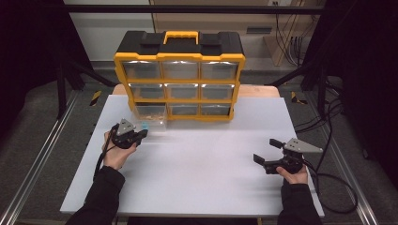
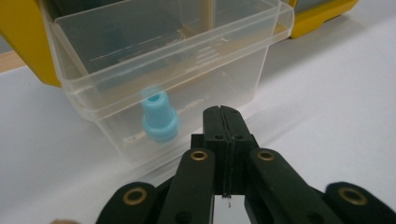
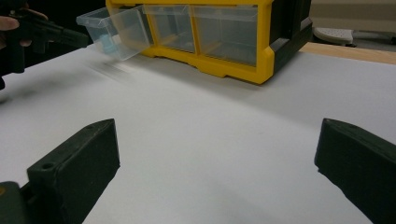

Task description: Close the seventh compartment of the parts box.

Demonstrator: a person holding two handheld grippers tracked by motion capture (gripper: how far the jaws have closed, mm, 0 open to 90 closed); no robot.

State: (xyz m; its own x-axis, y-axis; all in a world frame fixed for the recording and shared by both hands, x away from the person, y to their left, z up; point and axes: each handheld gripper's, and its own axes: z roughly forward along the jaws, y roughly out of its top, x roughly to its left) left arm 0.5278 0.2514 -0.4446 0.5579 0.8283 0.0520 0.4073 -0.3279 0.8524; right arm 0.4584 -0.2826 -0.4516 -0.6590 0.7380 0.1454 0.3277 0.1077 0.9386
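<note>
From my feed: white table (image 1: pixel 197 159), dark room, yellow organizer (image 1: pixel 180 75) at back. Left gripper (image 2: pixel 222 114) clamped shut on nothing by the pulled-out drawer (image 2: pixel 187 70); right gripper (image 1: pixel 268 151) wide open, empty.

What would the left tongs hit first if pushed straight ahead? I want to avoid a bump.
Most likely the clear front wall of the pulled-out drawer, just right of the blue piece inside. The left tongs are shut; the gap is hard to judge.

The white table (image 1: pixel 202 159) lay bare between the grippers; the yellow organizer (image 1: pixel 180 75) blocked the twelve o'clock edge; its pulled-out clear drawer (image 1: pixel 151 115) jutted toward seven o'clock, crowding the left gripper (image 1: pixel 141 135); the three o'clock side stayed open.
</note>
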